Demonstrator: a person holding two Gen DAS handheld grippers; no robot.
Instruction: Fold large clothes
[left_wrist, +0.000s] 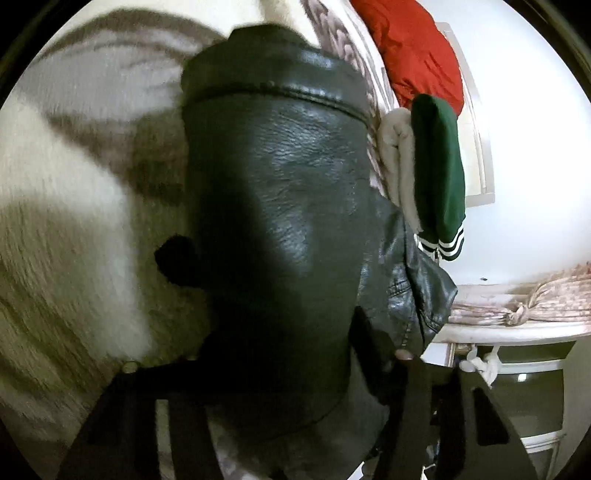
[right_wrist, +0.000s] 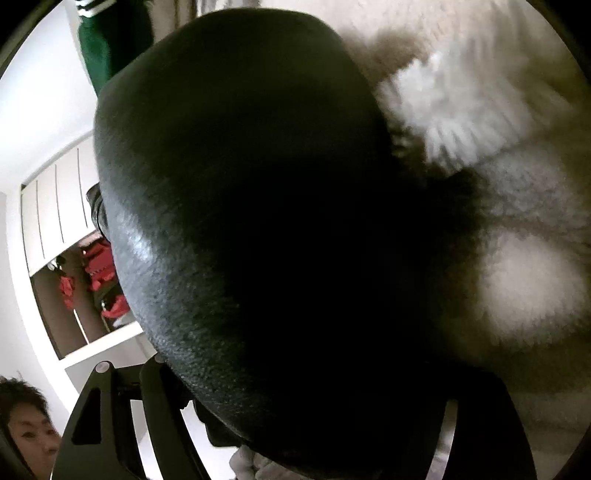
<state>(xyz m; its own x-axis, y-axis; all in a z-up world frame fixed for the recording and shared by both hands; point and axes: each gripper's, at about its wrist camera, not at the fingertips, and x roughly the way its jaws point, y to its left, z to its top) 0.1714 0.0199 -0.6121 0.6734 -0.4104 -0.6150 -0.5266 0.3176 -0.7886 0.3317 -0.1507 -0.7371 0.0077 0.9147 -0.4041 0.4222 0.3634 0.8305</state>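
Both grippers, left (left_wrist: 280, 398) and right (right_wrist: 295, 417), are pinching the jacket (left_wrist: 280, 206); fingers should be lowering it evenly onto the fur (left_wrist: 74, 236).

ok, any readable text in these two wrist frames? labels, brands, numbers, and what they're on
None readable in either view.
Black leather jacket: seams and grain only, no tag or brand showing.
Green garment: white cuff stripes, no lettering.
Red garment: plain, no print visible.
White cabinet: plain panels, no text visible.
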